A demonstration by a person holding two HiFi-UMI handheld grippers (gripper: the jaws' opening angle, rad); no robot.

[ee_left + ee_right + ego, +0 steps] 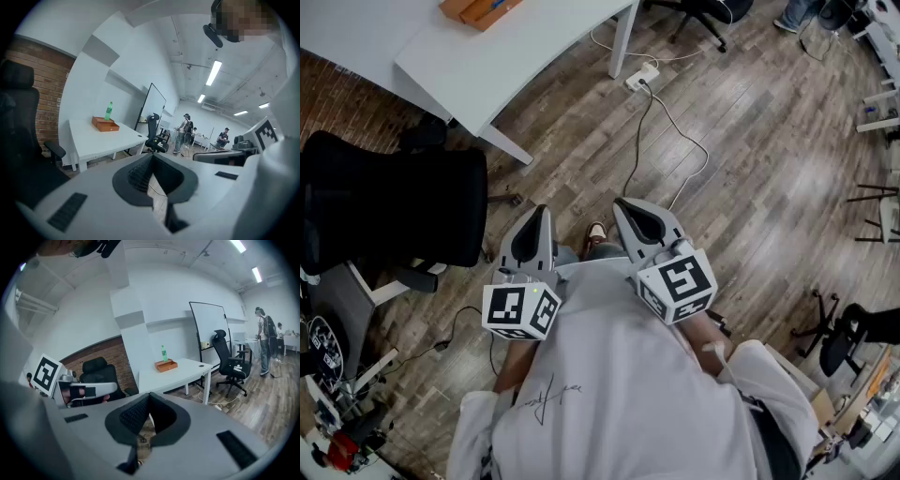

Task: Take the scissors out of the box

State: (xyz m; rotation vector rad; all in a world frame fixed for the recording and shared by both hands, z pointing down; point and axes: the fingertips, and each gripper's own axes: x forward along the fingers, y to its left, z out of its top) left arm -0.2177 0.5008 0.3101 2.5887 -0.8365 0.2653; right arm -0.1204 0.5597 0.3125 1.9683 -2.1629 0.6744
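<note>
The brown wooden box (pixel 478 9) sits on the white table (pixel 516 56) at the top left, far from both grippers. It also shows in the left gripper view as the box (pixel 105 124) and in the right gripper view as the box (pixel 166 365), each time with a green bottle (pixel 109 111) behind it. No scissors are visible. My left gripper (pixel 541 210) and right gripper (pixel 621 202) are held close to my body over the wooden floor. Both are shut with nothing between the jaws; the tips meet on the left gripper (pixel 152 155) and on the right gripper (pixel 149 394).
A black office chair (pixel 394 211) stands to my left beside the table. A power strip (pixel 641 77) and its cable lie on the floor ahead. Another office chair (pixel 227 362) stands by the table's far end, a whiteboard (pixel 208 326) behind it. People (pixel 185 133) stand at the room's back.
</note>
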